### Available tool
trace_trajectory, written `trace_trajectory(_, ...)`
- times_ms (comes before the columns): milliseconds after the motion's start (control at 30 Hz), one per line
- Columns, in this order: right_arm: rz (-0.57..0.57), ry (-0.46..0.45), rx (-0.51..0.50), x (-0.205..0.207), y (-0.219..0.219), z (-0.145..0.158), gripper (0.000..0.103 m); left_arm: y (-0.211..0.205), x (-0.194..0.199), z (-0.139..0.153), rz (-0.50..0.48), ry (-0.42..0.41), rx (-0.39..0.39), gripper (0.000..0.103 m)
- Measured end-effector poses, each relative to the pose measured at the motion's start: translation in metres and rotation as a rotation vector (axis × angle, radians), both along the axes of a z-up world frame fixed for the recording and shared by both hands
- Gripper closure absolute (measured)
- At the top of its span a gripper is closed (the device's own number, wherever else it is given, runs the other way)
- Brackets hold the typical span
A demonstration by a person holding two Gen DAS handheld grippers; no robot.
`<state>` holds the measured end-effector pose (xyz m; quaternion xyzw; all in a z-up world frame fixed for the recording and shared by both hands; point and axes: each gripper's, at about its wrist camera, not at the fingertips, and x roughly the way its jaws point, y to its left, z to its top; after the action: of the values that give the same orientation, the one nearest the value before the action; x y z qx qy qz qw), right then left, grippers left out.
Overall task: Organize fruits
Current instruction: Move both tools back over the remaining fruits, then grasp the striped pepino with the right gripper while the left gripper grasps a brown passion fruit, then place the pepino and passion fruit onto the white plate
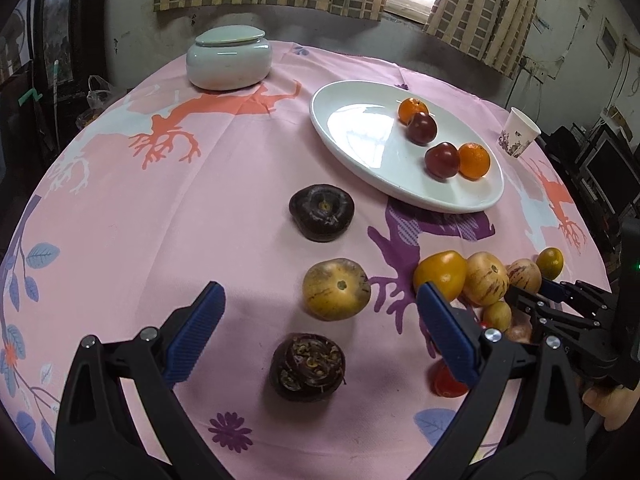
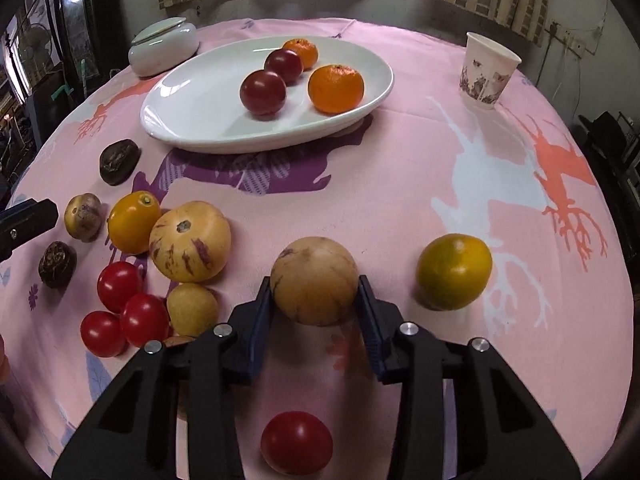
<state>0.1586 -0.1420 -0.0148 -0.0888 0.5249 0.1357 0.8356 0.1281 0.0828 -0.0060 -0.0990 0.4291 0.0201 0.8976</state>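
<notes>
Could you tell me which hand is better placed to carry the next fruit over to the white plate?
Right. Its tongs already bracket the tan round fruit, pads against both sides, with the white plate ahead. The left tongs stand wide open over the cloth, gripping nothing.

I find no legible text, label, brand, number or sign in either view; the paper cup carries only a purple printed pattern, with no characters I can read
</notes>
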Motion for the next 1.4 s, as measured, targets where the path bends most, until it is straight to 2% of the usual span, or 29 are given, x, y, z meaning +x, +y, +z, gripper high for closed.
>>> trace_trajectory(100, -0.02, -0.002, 0.06, -0.007, -0.008, 0.006, 0.063, -0.006, 0.001, -0.005, -0.019, 0.007, 0.024, 0.005)
trace_trajectory(333, -0.048, -0.069, 0.16, -0.03, -0.039, 0.028, 0.063, -0.016, 0.003, -0.014, -0.039, 0.008, 0.08, 0.008)
trace_trajectory(433, -0.041, -0.066, 0.188, -0.031, -0.042, 0.032, 0.063, -0.016, 0.007, -0.021, -0.04, 0.024, 0.089, 0.02)
trace_trajectory(500, -0.028, -0.076, 0.202, -0.034, -0.041, 0.036, 0.063, -0.015, 0.011, -0.029, -0.033, 0.044, 0.097, 0.024)
trace_trajectory(600, -0.008, -0.086, 0.219, -0.037, -0.039, 0.041, 0.063, -0.016, 0.013, -0.034, -0.025, 0.028, 0.131, 0.043)
trace_trajectory(667, 0.002, -0.087, 0.218, -0.038, -0.037, 0.042, 0.063, -0.018, 0.012, -0.032, -0.044, 0.016, 0.124, 0.062)
trace_trajectory(867, 0.005, -0.102, 0.219, -0.04, -0.038, 0.045, 0.063, -0.018, 0.006, -0.021, -0.041, -0.013, 0.09, 0.062)
trace_trajectory(1133, -0.003, -0.132, 0.241, -0.037, -0.036, 0.06, 0.063, -0.028, -0.008, 0.031, -0.074, -0.116, 0.021, 0.062)
trace_trajectory(1267, 0.04, -0.166, 0.219, -0.023, -0.022, 0.078, 0.062, -0.032, 0.012, 0.053, -0.105, -0.121, 0.029, 0.062)
trace_trajectory(1400, 0.074, -0.196, 0.208, 0.004, -0.007, 0.088, 0.062, -0.033, 0.045, 0.062, -0.106, -0.116, 0.048, 0.062)
